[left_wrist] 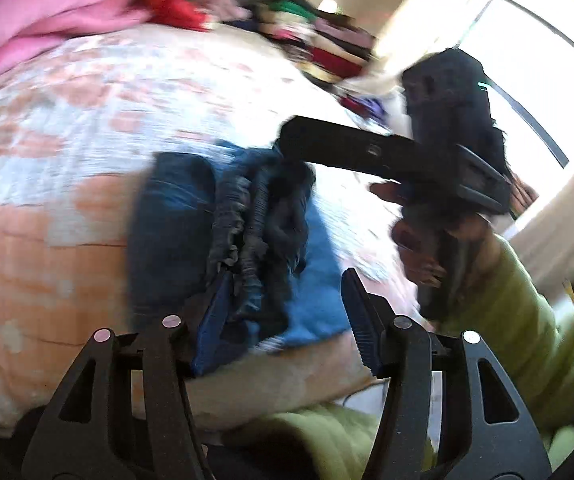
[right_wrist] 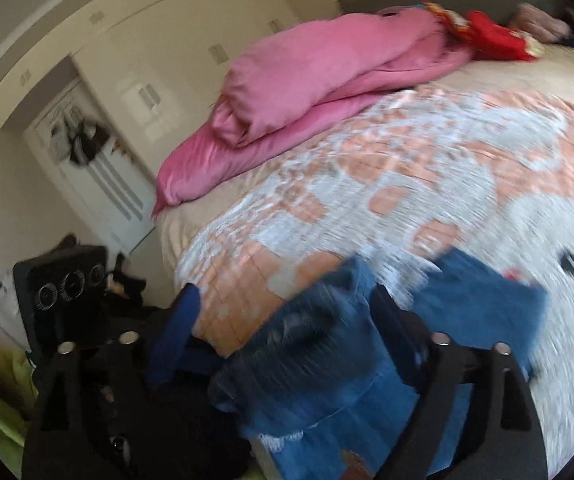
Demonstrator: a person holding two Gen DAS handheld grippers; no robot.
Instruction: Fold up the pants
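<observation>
Blurred fisheye views over a bed (left_wrist: pixel 67 128) covered in a peach-and-white patterned spread. In the left wrist view, blue denim pants (left_wrist: pixel 223 240) bunched at lower centre of the frame, elastic waistband crumpled, lying on the bed. Left tongs (left_wrist: pixel 283 312) at bottom centre, half spread, one blue finger (left_wrist: pixel 215 320) against the waistband folds, the other clear of the cloth; grip not certain. Right tongs (left_wrist: pixel 299 140) reaching in from the right, held by a hand (left_wrist: pixel 427 248) in a green sleeve (left_wrist: pixel 527 320). In the right wrist view, right tongs (right_wrist: pixel 287 312) at bottom, spread wide around the pants (right_wrist: pixel 327 380), no pinch visible. Pink blanket (right_wrist: pixel 307 92) at upper centre.
</observation>
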